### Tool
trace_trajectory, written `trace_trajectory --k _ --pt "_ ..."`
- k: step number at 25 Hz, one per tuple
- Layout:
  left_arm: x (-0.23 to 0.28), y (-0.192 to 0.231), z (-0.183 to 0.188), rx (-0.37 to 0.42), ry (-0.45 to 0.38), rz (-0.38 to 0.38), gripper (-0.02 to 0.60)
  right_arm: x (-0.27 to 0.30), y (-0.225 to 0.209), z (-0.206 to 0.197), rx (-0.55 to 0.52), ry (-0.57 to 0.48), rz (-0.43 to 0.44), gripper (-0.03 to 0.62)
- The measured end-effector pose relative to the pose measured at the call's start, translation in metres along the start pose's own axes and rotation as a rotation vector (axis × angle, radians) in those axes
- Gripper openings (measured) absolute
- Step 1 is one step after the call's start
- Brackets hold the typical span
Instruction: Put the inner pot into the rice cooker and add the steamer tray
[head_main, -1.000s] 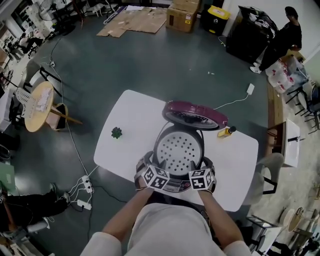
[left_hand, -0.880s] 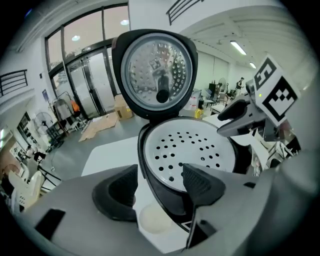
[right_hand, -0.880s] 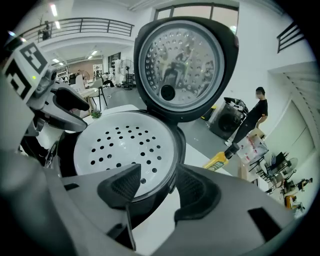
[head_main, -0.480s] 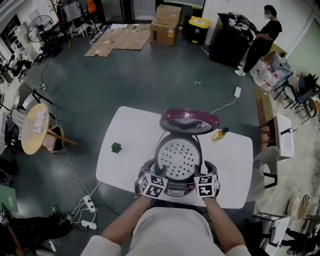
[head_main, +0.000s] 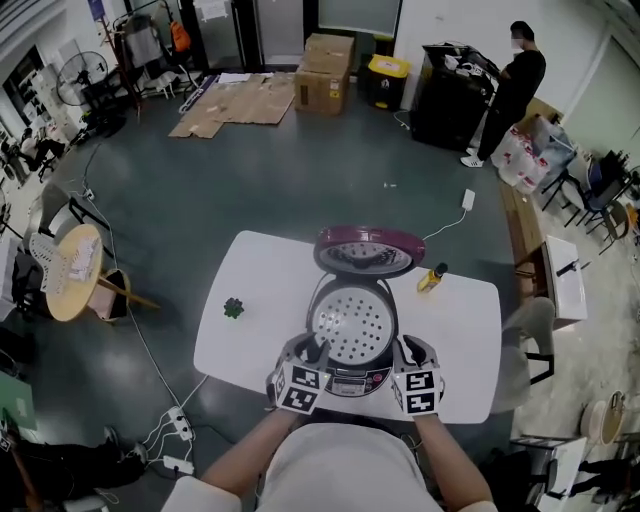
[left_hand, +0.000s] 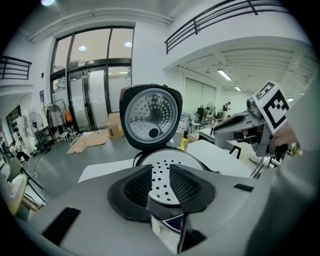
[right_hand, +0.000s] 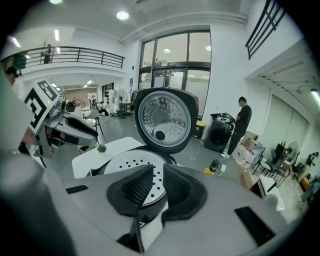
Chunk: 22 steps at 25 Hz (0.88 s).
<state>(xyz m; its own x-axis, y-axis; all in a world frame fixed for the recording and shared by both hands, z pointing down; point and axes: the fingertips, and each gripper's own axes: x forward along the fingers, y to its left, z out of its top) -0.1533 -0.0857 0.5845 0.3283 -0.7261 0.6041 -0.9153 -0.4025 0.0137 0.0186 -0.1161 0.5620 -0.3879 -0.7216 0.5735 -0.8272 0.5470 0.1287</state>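
The rice cooker (head_main: 350, 372) stands on the white table (head_main: 265, 280) with its maroon lid (head_main: 368, 250) swung up. The perforated steamer tray (head_main: 350, 325) lies flat in its mouth and hides whatever is beneath it. My left gripper (head_main: 318, 352) hovers at the cooker's front left, my right gripper (head_main: 404, 352) at its front right, both lifted off the tray. Both pairs of jaws have just been closing and show a narrow gap with nothing between them. The left gripper (left_hand: 160, 182) and right gripper (right_hand: 157, 185) each look across the tray (left_hand: 172, 159) (right_hand: 127, 165) at the lid (left_hand: 150, 117) (right_hand: 164, 120).
A small yellow bottle (head_main: 432, 277) stands on the table right of the lid, with a white cable behind it. A little green object (head_main: 233, 307) lies on the table's left part. A person (head_main: 512, 75) stands far off by a black bin.
Both grippers have lifted and drawn back from the tray's sides toward me. Their jaws have narrowed. The tray stays seated in the cooker.
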Motion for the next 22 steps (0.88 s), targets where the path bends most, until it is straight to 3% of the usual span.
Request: trace_trajectory --k 4,10,17,22 --pt "-0.018 -0.01 0.0 -0.053 -0.015 0.041 0.112 -0.02 0.001 0.003 -0.001 -0.042 0.048 0.063" --pt "-0.045 -0.029 -0.011 -0.206 -0.046 0.095 0.048 -0.055 0.0 -0.004 -0.001 -0.111 0.13 0.052" --pt "-0.087 -0.06 -0.008 -0.213 -0.12 0.159 0.015 -0.096 -0.004 -0.011 -0.005 -0.162 0.194 0.012" --pt "-0.12 -0.087 -0.003 -0.237 -0.197 0.122 0.014 -0.126 0.001 -0.01 0.018 -0.205 0.247 0.011"
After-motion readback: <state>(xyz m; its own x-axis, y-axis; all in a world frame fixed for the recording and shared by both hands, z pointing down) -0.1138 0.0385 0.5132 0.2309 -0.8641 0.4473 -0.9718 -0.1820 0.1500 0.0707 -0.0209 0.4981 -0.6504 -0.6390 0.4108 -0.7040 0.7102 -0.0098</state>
